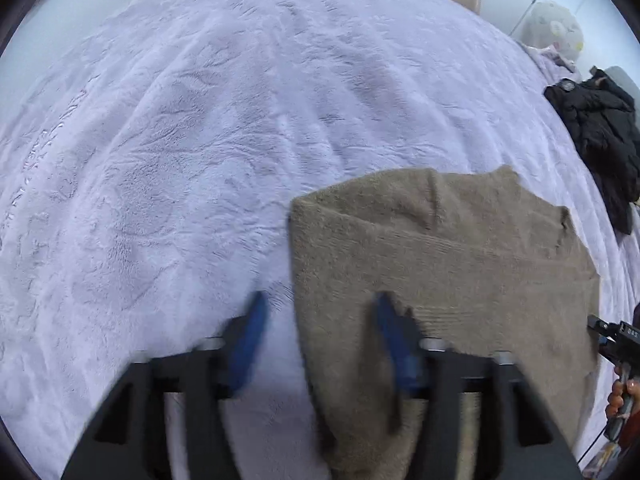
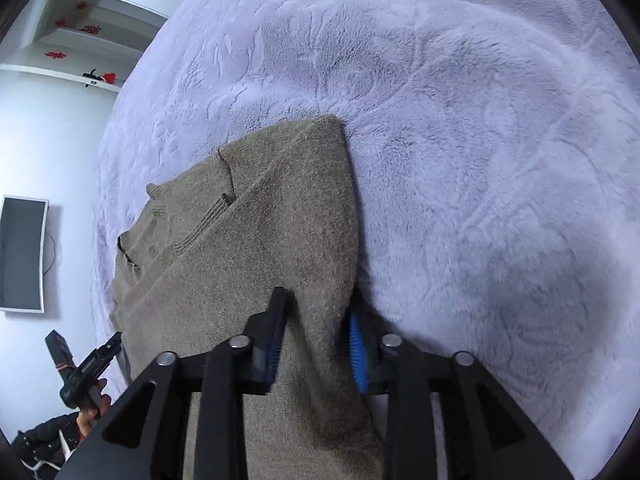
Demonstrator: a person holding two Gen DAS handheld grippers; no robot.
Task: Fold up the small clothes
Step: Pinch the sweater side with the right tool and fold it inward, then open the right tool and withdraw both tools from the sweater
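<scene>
A brown knitted garment (image 1: 440, 248) lies folded on the lilac fleece blanket (image 1: 240, 120). In the left wrist view my left gripper (image 1: 320, 320) stands open astride the garment's left edge: one blue pad hangs over the blanket, the other over the knit. In the right wrist view the garment (image 2: 260, 208) runs toward the camera, and my right gripper (image 2: 316, 328) is shut on its right-hand folded edge, with fabric bunched between the pads. Each view catches the other gripper at the garment's far side, the right one (image 1: 612, 340) and the left one (image 2: 88, 364), both hand-held.
A black jacket (image 1: 600, 132) lies at the blanket's right edge, with a pale plush toy (image 1: 556, 28) beyond it. Wall shelves (image 2: 80, 32) and a flat screen (image 2: 22, 256) stand past the bed's left side. Bare blanket (image 2: 480, 160) stretches right of the garment.
</scene>
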